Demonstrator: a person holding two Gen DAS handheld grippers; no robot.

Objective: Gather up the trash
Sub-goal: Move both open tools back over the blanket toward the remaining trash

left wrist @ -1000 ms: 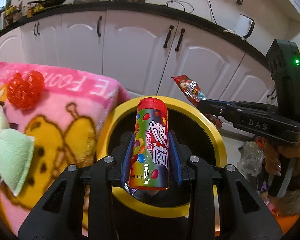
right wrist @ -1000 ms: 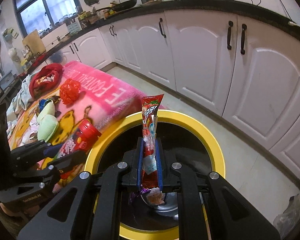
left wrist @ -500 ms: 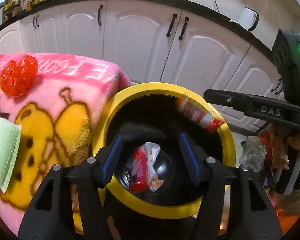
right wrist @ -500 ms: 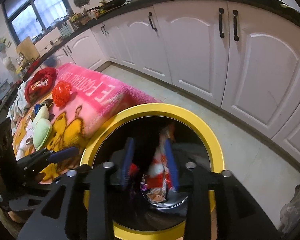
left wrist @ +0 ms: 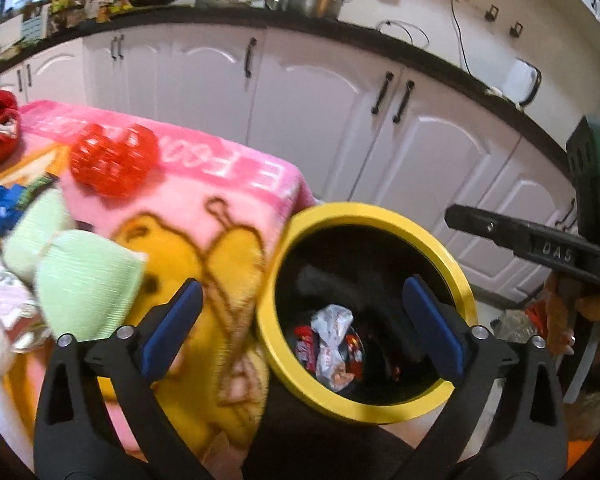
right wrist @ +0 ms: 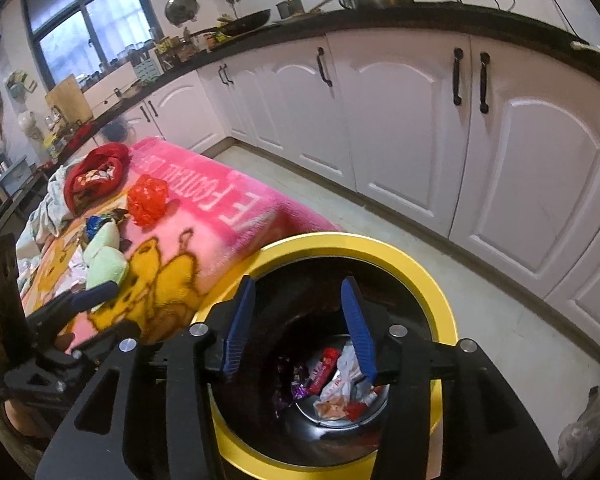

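Both grippers hang over the yellow-rimmed bin (right wrist: 440, 300) beside the pink blanket (left wrist: 220, 184). The left gripper (left wrist: 300, 328) has just been opening and stands wide with nothing between its pads; the right gripper (right wrist: 298, 328) has also just been opening, about half spread and bare. The wrappers (right wrist: 340, 384) lie at the bin's bottom.

table items (left wrist: 88, 280) at left motion-blurred; bin (left wrist: 364, 216) bottom dark, wrappers (left wrist: 332, 344) indistinct.
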